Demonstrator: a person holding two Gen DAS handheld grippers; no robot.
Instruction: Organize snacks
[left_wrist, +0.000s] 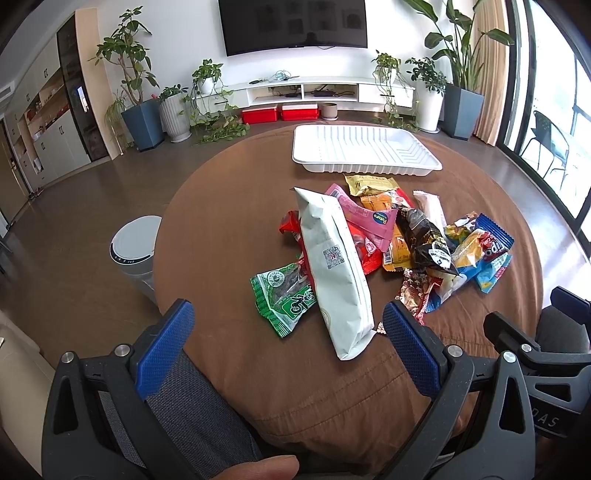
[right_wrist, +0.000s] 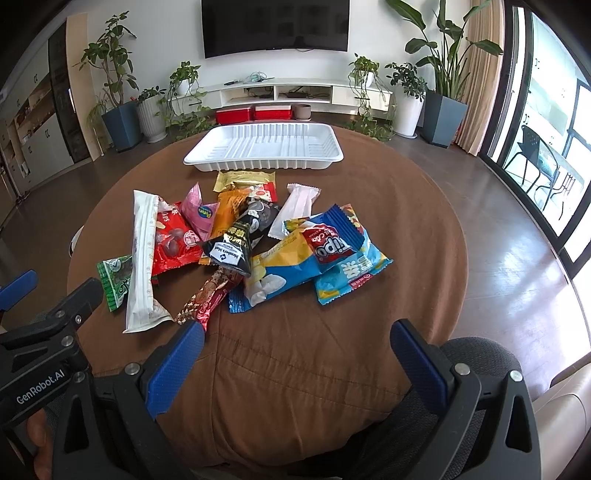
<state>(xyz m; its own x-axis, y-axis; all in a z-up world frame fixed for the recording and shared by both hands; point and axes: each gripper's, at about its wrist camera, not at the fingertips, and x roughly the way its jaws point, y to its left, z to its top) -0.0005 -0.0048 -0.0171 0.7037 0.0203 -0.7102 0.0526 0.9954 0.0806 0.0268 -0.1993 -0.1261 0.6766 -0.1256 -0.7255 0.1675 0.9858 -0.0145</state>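
Observation:
A heap of several snack packets lies mid-table: a long white pouch (left_wrist: 332, 266) (right_wrist: 142, 258), a green packet (left_wrist: 284, 299) (right_wrist: 116, 282), a red bag (right_wrist: 171, 240), a black packet (left_wrist: 424, 236) (right_wrist: 236, 243) and blue-and-yellow bags (right_wrist: 325, 258). Beyond them stands an empty white ribbed tray (left_wrist: 364, 149) (right_wrist: 266, 147). My left gripper (left_wrist: 288, 317) hangs open just short of the white pouch's near end. My right gripper (right_wrist: 299, 339) is open over bare cloth in front of the heap. Neither holds anything.
The round table wears a brown cloth (right_wrist: 295, 369). A white bin (left_wrist: 135, 251) stands on the floor to the left. Potted plants, red boxes (left_wrist: 279, 112) and a TV cabinet line the far wall. A grey chair back (right_wrist: 476, 354) sits near right.

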